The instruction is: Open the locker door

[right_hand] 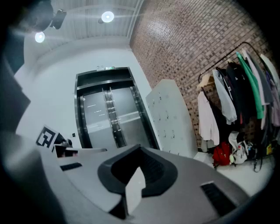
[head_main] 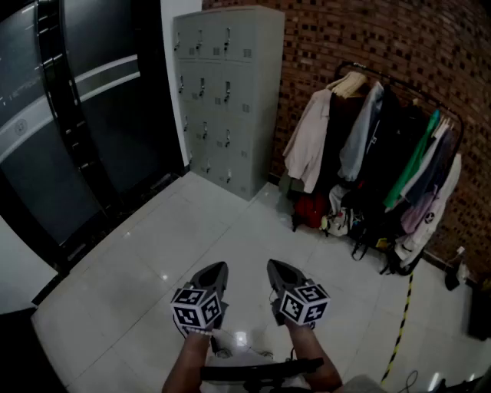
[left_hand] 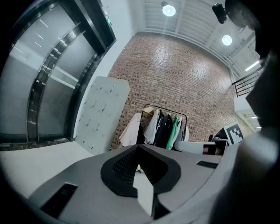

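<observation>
Now the left gripper [head_main: 218, 269] and right gripper [head_main: 276, 266] are both pinched closed on nothing, low over the glossy white tiled floor [head_main: 153, 253]. Well ahead across open floor stands the tall grey metal locker cabinet [head_main: 226, 100], every door flush. A black rail of hanging coats [head_main: 383, 146] stands at its right. Only the gripper views show round ceiling lamps [left_hand: 169, 9].

Tiled lobby, brick-walled, with a crowded clothes rack.
A red brick wall [head_main: 368, 38] is rising well ahead of the right claw [head_main: 273, 265], a clothes rack [head_main: 383, 153] of coats leaning against it. Dark glossy doors [head_main: 77, 115] are standing far ahead-left of the left claw [head_main: 222, 266]. Round ceiling lights [left_hand: 169, 10] are shining over white floor tiles [head_main: 153, 253].
</observation>
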### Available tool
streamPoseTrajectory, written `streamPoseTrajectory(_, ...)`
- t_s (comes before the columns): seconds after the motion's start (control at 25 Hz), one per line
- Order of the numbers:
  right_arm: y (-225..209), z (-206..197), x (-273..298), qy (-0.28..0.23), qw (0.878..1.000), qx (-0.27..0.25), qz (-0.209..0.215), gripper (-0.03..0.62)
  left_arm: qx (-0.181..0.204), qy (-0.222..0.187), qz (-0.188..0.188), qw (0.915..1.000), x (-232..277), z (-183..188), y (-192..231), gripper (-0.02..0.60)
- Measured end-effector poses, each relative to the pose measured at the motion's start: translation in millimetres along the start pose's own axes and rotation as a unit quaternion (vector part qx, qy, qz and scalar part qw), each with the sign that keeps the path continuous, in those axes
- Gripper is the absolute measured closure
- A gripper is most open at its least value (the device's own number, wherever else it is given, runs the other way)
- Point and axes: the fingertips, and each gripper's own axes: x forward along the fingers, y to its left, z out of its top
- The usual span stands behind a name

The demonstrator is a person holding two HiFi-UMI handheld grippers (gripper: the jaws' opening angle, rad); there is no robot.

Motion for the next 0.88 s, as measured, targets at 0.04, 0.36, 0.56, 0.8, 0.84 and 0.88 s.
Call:
streamPoseTrajectory(0.04,-1,1,-1,-0.001,1.000,-0.001,0.000,0.588,0.000,0.000,0.000,1.0000,0,-1,-2,0.583)
streamPoseTrajectory(0.36,-17,4,-15,-0.005,1.000,0.009,0.003,0.586,0.001,0.013,0.006,0.9999,14,-10,-18,0.583)
streamPoseTrajectory(0.56,-34,-6,-30,0.003,1.000,0.020,0.001,0.588,0.002,0.025,0.004,0.9997,23,-22,-38,0.583)
streamPoseTrajectory(0.8,-58,-16,-42,0.009,1.000,0.018,0.005,0.588,0.004,0.032,0.006,0.9995,34,-42,-60,0.583)
streamPoseTrajectory(0.84,-61,-16,-45,0.010,1.000,0.018,0.006,0.587,0.004,0.034,0.006,0.9994,36,-45,-64,0.583)
streamPoseTrajectory(0.88,-64,-15,-47,0.010,1.000,0.018,0.008,0.588,0.005,0.035,0.007,0.9993,37,-46,-68,0.583)
